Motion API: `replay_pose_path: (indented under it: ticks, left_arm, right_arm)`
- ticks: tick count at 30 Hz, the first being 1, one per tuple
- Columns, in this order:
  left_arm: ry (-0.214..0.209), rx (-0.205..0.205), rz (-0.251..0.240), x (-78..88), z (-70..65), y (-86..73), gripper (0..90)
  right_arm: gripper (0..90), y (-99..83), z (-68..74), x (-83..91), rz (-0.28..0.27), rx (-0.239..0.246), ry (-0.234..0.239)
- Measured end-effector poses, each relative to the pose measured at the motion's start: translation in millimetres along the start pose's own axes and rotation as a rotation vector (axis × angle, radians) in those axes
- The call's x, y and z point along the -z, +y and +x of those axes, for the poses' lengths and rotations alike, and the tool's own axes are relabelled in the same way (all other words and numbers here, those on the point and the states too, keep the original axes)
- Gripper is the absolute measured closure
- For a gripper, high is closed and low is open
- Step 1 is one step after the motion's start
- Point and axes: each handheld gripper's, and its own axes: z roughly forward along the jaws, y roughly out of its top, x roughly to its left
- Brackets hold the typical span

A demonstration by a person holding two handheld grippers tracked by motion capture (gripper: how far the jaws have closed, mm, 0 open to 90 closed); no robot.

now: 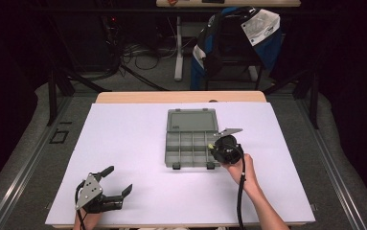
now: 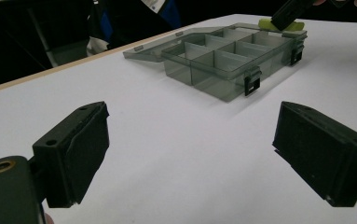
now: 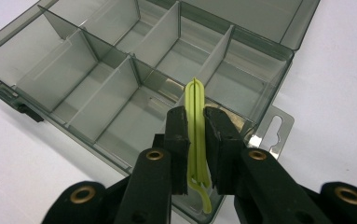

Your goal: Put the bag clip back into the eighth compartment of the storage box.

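A smoky grey compartment box (image 1: 190, 149) lies open on the white table top, its lid (image 1: 192, 120) folded back flat. Its compartments look empty in the right gripper view. My right gripper (image 3: 196, 126) hangs over the box's (image 3: 160, 32) right-hand end, shut on a thin yellow-green loop-shaped strip (image 3: 195, 100) that stands upright between the pads. From the left gripper view the strip (image 2: 283, 25) shows at the box's (image 2: 223, 60) far corner. My left gripper (image 1: 118, 179) rests near the table's front left, open, nothing between its jaws (image 2: 190, 154).
The white sheet (image 1: 138, 139) covers a wooden table whose far edge (image 1: 181, 97) shows. Behind the table stands a chair draped with a blue and black jacket (image 1: 234, 38), with cables on the floor (image 1: 138, 57).
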Motion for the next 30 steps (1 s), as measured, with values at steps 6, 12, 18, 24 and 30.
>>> replay_pose_path:
  ticks: [6,12,18,24,30]
  left_arm:
    - [-0.002,-0.001,0.000,-0.3,-0.2,0.0,10.2]
    - [-0.004,-0.001,0.001,-0.6,-0.3,0.1,10.2]
    - [-0.004,-0.001,0.000,-0.7,-0.3,0.0,10.2]
    - [-0.004,-0.001,0.001,-0.7,-0.3,0.0,10.2]
    - [-0.005,-0.001,0.000,-0.6,-0.3,0.1,10.2]
  right_arm:
    - [79.9,-0.8,-0.2,-2.6,0.009,-0.006,-0.004]
    - [79.9,-1.6,-0.2,-5.4,0.017,-0.009,-0.013]
    - [79.9,-2.1,0.7,-7.1,0.028,-0.012,-0.017]
    - [79.4,-2.5,1.5,-8.6,0.039,-0.006,-0.020]
    - [63.9,-2.5,1.5,-6.2,-0.009,0.003,-0.013]
